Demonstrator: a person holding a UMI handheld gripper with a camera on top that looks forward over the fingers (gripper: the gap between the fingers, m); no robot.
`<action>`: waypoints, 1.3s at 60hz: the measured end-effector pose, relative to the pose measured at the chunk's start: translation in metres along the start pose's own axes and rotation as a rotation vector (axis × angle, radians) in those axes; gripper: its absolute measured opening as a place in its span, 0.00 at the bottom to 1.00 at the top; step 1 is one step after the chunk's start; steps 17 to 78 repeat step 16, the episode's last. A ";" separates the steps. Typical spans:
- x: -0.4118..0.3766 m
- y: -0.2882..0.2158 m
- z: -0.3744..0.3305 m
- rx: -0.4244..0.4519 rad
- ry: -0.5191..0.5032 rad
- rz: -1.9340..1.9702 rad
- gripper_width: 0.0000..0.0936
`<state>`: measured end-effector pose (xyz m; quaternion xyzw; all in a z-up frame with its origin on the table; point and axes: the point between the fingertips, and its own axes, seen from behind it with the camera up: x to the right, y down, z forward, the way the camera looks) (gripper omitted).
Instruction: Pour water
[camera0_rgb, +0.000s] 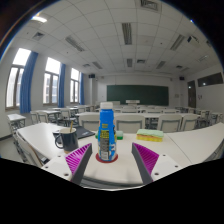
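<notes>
On the near white desk (190, 140) of a classroom, a blue-labelled water bottle (106, 132) with a pale cap stands upright between the gripper (106, 153) fingers, magenta pads (146, 155) flanking its base on either side. Fingers look spread, with a gap visible at each side of the bottle; it appears to rest on the desk, not yet gripped. Dark mug (67, 137) sits to the left of the bottle, near, likely the pour target. Yellow-green object (150, 135) lies to the right, beyond the fingers. Risks, as judged: closing low on the bottle could let it tip or swivel when lifted; an off-centre squeeze may skid it toward the mug; cap looks on, so no water would flow until removed. Gripper held level, pointing straight ahead along the desk, low to the surface, centred on the bottle.
</notes>
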<state>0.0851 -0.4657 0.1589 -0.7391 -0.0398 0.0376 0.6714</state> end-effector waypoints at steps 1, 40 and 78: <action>0.003 0.002 -0.012 0.002 0.004 0.004 0.91; 0.042 0.039 -0.158 0.016 0.042 0.068 0.91; 0.042 0.039 -0.158 0.016 0.042 0.068 0.91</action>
